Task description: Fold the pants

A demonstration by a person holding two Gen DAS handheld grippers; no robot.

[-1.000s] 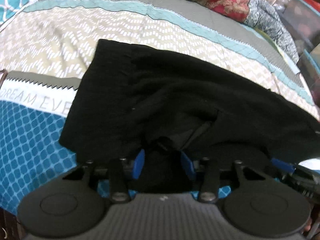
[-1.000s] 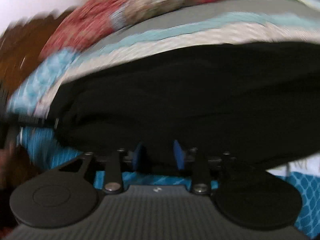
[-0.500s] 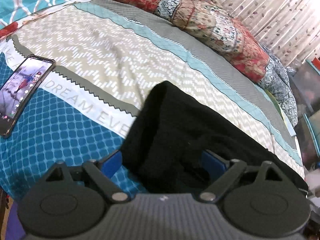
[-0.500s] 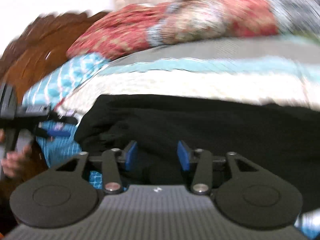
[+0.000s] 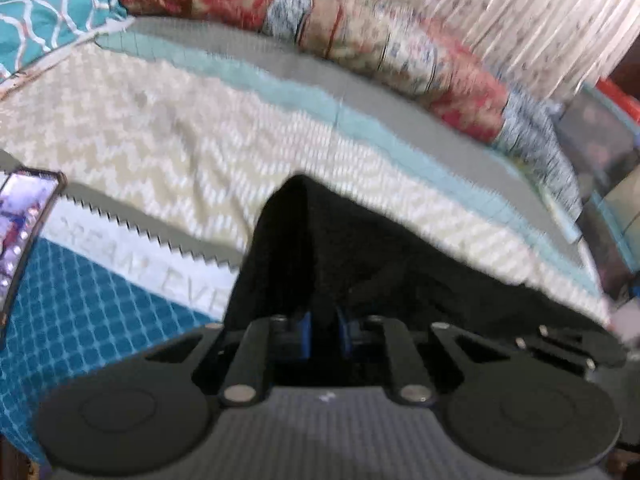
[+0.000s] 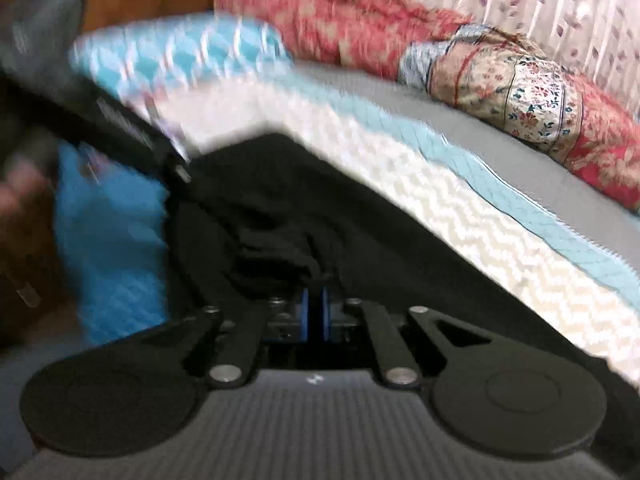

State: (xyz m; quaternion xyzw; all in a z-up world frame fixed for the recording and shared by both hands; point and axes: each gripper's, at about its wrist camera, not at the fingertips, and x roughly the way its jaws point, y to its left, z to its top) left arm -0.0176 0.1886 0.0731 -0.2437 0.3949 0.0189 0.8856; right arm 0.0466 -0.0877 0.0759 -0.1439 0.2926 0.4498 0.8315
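While both grippers clamp the black fabric pants [image 5: 400, 280], the garment lies bunched on the patterned quilted bedspread [image 5: 200, 140].

Only the left wrist view shows the smartphone with a lit screen [image 5: 24, 224] at the left edge of the bed; only the right wrist view shows the left gripper's dark body [image 6: 120, 120] and a blurred hand [image 6: 20, 192] at its left edge. The left gripper [image 5: 323, 332] has just closed — its blue pads [image 5: 305, 334] pinch a raised fold of the pants rising directly ahead. The right gripper [image 6: 314, 318] has likewise just closed, its pads nearly together on bunched cloth, the pants spreading ahead and to either side.
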